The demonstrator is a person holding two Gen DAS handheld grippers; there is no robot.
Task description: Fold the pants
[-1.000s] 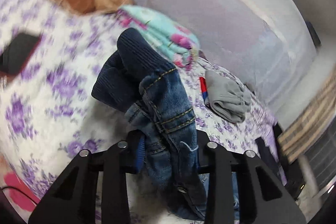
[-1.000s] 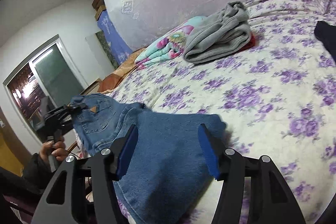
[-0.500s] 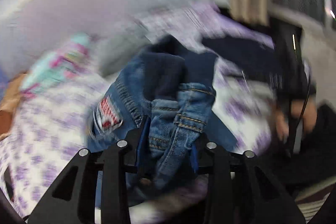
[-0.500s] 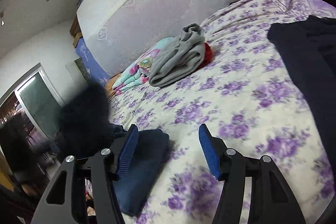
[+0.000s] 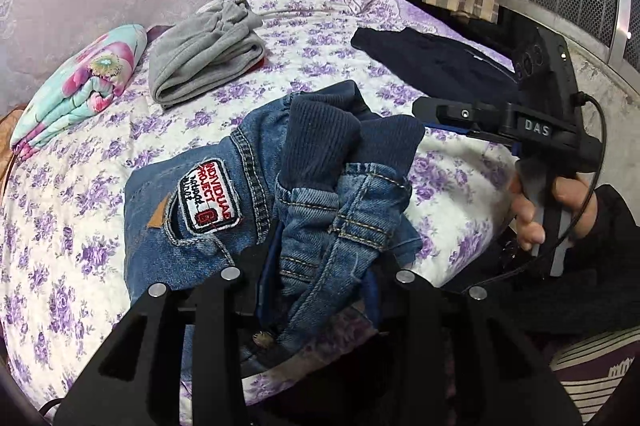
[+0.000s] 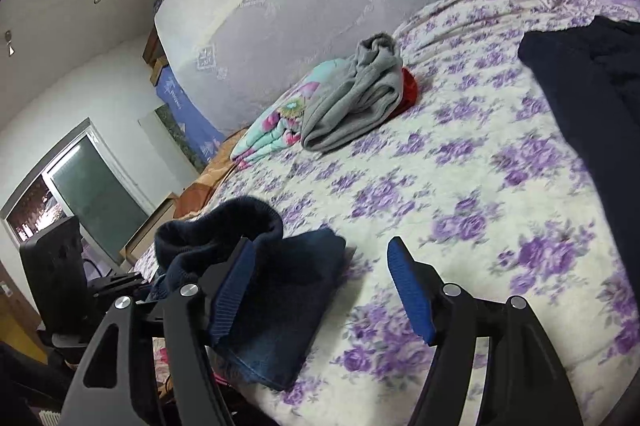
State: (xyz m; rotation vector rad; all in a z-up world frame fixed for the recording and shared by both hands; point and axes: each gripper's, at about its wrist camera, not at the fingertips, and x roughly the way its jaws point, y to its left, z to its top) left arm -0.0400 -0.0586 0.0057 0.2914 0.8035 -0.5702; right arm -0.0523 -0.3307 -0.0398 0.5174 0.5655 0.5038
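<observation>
— What's moved since half a second ago?
— The jeans (image 5: 224,202) have come down onto the bed (image 5: 60,226), beside the spread, empty right gripper (image 6: 320,290).
— And the left gripper (image 5: 316,290)?
— Still clamped on their bunched waistband. Only its camera shows the patch (image 5: 210,196); the right's shows a window (image 6: 92,194).

The black left gripper (image 5: 316,278) pinches the bunched waist of the small blue denim pants (image 5: 224,194) on the white bedspread with purple flowers (image 5: 60,226). A folded grey soft garment (image 5: 200,62) lies farther back. The black right gripper (image 5: 436,108) sits just past the pants.
</observation>
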